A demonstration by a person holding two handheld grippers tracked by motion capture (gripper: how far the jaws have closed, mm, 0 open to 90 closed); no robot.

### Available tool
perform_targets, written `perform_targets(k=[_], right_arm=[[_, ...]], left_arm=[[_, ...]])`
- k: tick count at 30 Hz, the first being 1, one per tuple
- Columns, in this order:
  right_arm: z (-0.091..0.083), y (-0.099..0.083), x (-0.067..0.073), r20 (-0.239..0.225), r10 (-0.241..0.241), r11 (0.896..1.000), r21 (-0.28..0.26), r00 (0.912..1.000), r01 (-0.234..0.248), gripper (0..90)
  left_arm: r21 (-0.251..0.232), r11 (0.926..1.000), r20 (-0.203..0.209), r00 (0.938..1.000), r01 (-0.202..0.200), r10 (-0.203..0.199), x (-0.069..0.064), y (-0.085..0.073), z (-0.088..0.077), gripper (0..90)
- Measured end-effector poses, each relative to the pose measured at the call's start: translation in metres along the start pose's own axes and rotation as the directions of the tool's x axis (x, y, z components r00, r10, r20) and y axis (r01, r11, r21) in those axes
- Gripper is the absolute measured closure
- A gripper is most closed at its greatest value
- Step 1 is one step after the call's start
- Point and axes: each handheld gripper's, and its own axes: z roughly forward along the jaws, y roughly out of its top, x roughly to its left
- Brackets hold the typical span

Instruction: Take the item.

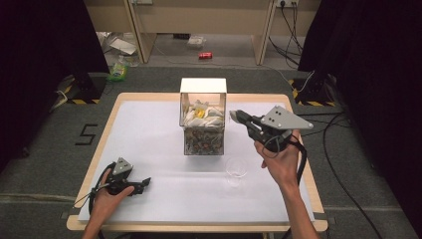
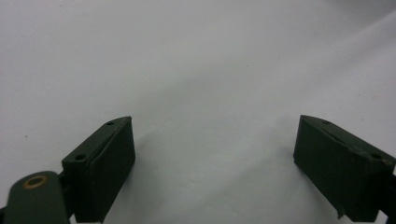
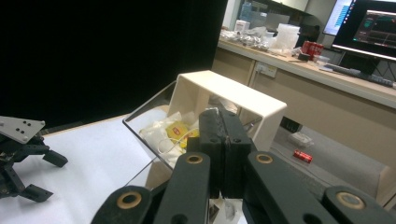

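A clear box with a white hood stands at the middle of the table, holding white and yellow sachets. My right gripper hovers just to the right of the box's upper edge and points at it, its jaws shut flat against each other. In the right gripper view the shut jaws line up with the box and a yellow sachet inside it. My left gripper rests on the white tabletop at the front left. Its jaws stand wide open over bare table.
A clear glass cup stands on the white table just left of my right wrist. The left gripper lies far off in the right gripper view. A red can lies on the floor beyond the table.
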Motion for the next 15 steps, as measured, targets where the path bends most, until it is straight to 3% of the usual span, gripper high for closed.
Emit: perform_targets(k=[15], right_arm=[[-0.011, -0.028, 0.002, 0.011, 0.015, 1.0, 0.011, 0.9998, -0.015, 90.0]], left_arm=[[0.0, 1.0, 0.001, 1.0, 0.001, -0.001, 0.0, 0.0, 0.0, 11.9]])
